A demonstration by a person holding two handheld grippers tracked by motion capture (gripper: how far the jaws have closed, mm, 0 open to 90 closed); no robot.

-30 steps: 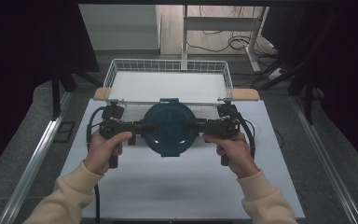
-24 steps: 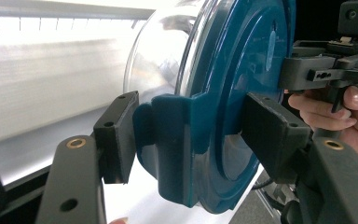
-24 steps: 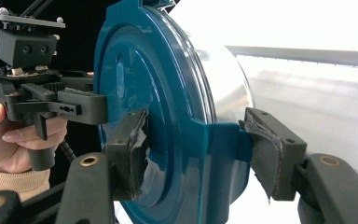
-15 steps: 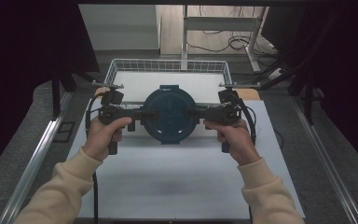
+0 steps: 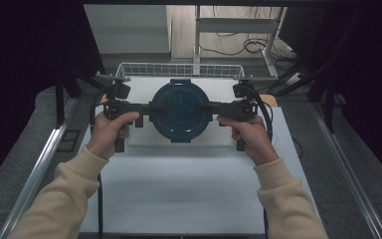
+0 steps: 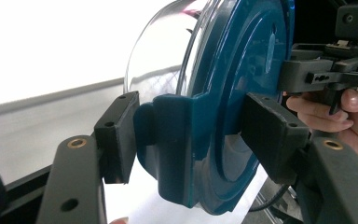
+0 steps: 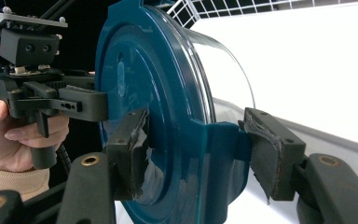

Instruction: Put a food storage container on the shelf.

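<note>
You have lifted the round tub with the blue lid point(image 5: 181, 110) up off the table point(image 5: 179, 199) and toward the wire basket point(image 5: 179, 70). Your left gripper point(image 5: 146, 110) and right gripper point(image 5: 218, 109) each pinch a side lid tab, half open. Now you can set it in.

Both forearms wear loose cream sleeves with ribbed cuffs. The left gripper point(image 5: 146, 110) and right gripper point(image 5: 214, 109) are matt black throughout — boxy bodies with pistol-style handles. Each carries a small block on top, and a black cable loops back from each. Their jaws are flat black bars with brass-ringed holes, ending in rectangular pads point(image 6: 117, 135) set with small screws — the right gripper's pads point(image 7: 133, 149) are wrapped in frayed, peeling black tape.
</note>
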